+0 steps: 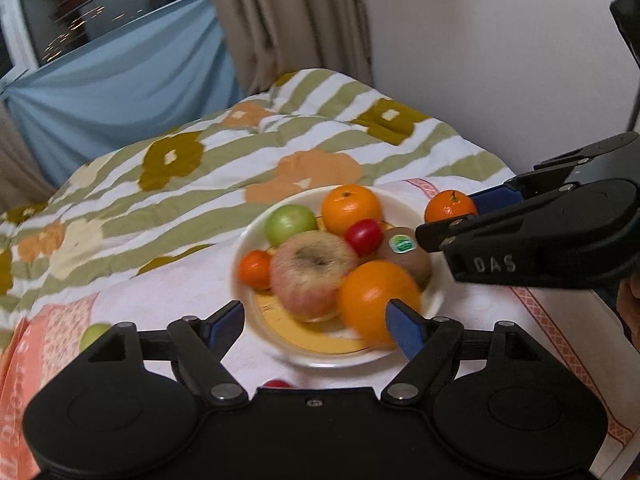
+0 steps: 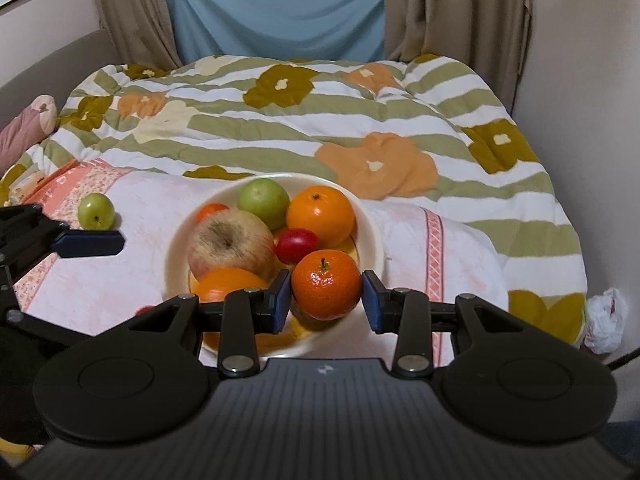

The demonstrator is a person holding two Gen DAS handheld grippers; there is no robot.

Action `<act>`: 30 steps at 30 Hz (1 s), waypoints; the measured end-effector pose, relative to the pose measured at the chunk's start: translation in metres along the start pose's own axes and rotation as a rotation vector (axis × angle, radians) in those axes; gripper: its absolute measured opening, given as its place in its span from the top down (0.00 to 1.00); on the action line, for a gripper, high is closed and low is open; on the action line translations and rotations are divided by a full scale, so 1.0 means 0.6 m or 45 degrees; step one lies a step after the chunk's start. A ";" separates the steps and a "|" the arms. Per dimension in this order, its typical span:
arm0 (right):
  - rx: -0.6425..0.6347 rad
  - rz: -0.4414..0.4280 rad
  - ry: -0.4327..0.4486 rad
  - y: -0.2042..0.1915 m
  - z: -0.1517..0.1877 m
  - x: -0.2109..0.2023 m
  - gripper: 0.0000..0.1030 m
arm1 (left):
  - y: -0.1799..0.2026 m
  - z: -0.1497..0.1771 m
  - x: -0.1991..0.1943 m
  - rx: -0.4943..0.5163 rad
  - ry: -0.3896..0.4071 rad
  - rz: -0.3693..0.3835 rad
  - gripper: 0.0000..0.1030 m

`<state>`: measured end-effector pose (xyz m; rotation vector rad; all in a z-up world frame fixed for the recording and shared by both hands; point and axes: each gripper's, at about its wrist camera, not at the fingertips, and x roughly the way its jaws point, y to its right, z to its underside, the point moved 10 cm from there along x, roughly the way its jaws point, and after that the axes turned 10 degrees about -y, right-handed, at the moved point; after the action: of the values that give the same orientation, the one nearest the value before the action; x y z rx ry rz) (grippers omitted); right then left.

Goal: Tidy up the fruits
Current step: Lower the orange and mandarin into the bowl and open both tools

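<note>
While the mandarin (image 2: 326, 284) is held between the right gripper (image 2: 325, 300) fingers over the plate (image 2: 370, 236), the left gripper (image 1: 316, 324) is kept wide open. Next, it probably must be lowered and let go gently.

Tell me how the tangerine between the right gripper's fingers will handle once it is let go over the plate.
The tangerine is round and glossy, so it may roll off the heaped fruit. The plate rim looks shallow and might not stop it. Right gripper pads flank its widest part, likely a firm hold.
</note>
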<state>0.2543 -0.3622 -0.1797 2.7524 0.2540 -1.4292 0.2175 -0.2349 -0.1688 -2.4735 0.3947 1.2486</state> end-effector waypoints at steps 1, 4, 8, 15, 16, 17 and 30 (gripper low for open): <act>-0.006 -0.006 0.003 -0.004 -0.005 0.001 0.49 | -0.006 0.002 -0.003 -0.014 0.000 -0.005 0.20; -0.025 -0.017 0.006 -0.015 -0.015 0.004 0.49 | -0.028 0.010 -0.012 -0.052 0.000 -0.031 0.20; -0.035 -0.037 0.003 -0.024 -0.029 0.018 0.49 | -0.052 0.023 -0.016 -0.102 -0.013 -0.061 0.20; -0.030 -0.076 -0.018 -0.032 -0.042 0.047 0.49 | -0.081 0.041 -0.013 -0.173 -0.050 -0.101 0.20; -0.026 -0.081 -0.023 -0.031 -0.042 0.052 0.49 | -0.084 0.042 -0.013 -0.177 -0.052 -0.104 0.20; -0.023 -0.086 -0.029 -0.031 -0.043 0.057 0.48 | -0.087 0.044 -0.013 -0.182 -0.056 -0.110 0.20; -0.038 -0.024 0.025 -0.030 -0.047 0.039 0.00 | -0.110 0.053 -0.029 -0.231 -0.055 -0.123 0.20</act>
<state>0.2872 -0.3388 -0.1815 2.7490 0.3001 -1.3911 0.2103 -0.1604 -0.1606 -2.5752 0.1540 1.3489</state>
